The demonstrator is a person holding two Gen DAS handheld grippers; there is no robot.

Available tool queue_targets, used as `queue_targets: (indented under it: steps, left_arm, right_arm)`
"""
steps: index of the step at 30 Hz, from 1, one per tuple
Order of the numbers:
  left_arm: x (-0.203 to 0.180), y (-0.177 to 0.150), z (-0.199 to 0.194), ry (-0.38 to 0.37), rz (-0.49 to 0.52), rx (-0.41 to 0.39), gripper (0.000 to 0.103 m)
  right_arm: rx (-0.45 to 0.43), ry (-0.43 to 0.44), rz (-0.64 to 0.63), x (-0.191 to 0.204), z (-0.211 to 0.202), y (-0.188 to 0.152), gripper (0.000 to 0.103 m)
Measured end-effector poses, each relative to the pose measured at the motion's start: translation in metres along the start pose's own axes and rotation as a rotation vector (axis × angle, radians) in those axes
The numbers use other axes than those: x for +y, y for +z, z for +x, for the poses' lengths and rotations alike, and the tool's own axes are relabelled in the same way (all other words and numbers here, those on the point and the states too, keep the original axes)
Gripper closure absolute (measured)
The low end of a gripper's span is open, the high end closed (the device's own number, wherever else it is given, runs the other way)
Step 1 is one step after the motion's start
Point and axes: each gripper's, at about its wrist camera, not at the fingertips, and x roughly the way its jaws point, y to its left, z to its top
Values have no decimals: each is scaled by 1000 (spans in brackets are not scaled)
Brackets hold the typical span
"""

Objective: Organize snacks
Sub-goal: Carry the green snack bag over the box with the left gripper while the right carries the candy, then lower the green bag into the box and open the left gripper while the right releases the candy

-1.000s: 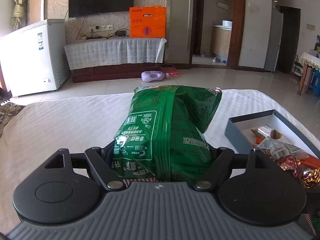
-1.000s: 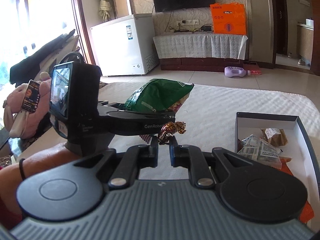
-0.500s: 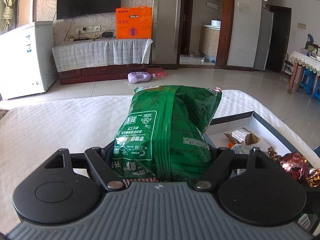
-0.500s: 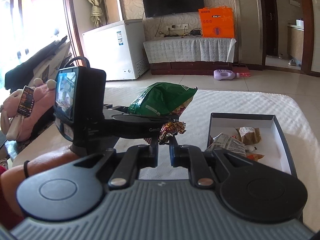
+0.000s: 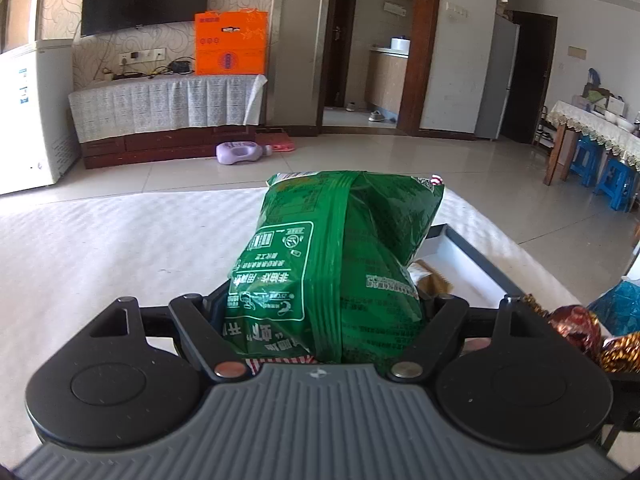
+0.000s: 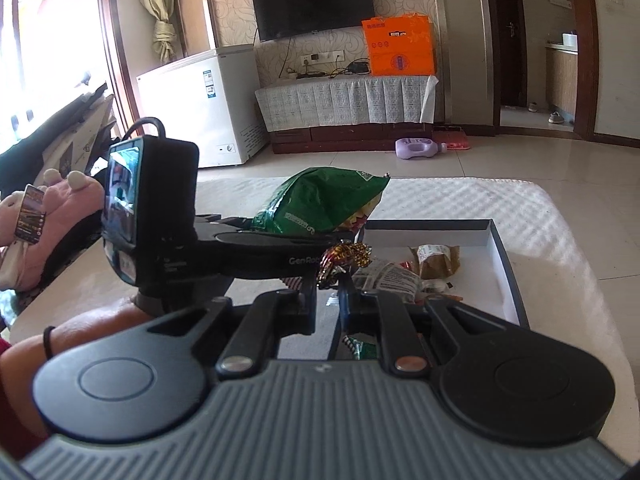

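The green snack bag [image 5: 336, 264], a puffy crinkled foil pouch with a centre seam, sat clamped across its lower end in the left gripper [image 5: 320, 312], whose jaws stood wide around it. It was carried above the white quilted table [image 5: 120, 240], its top end now overlapping the near-left corner of the shallow grey box [image 6: 502, 256]. A second earlier the box lay well off to the right of the bag; both hands had since swung toward it, so the drop-off looked close. The right gripper [image 6: 328, 280] had its jaws pinched almost together on a foil-wrapped candy [image 6: 344, 256], glittering gold and red with twisted ends, held just over the box's near-left edge. Inside the box, on its white floor, lay a brown packet [image 6: 436, 260] and a printed crumpled wrapper [image 6: 388, 276], so the sorting seemed partly done.
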Motion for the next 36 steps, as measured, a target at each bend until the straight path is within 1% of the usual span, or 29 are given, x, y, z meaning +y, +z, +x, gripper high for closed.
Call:
queue_targets:
  steps: [11,15,18,23,30,36]
  left_arm:
    - [-56,-1,39,-78,29,22,20]
    - [-73,-3,51,-74,56,14,20]
    - [-80,-4,56,-67,75,11,17]
    - [-84,-8,58,-57,95,10,9]
    - [-76,-9,52,-62,110,16,7]
    - [-61,-9,44,-93,136,-12,3]
  right_arm:
    - [11,-71,55,-41,-7,-7,90]
    - [21,-87,71,-53,-6,-10,90]
    - [26,-93,79,-59,-6,-13,90]
    - [32,-96,85,-58,-7,-13,90]
    - [40,-103,88,-59,-4,-13,90]
    - [44,-110,99,-62,-2,-14,90]
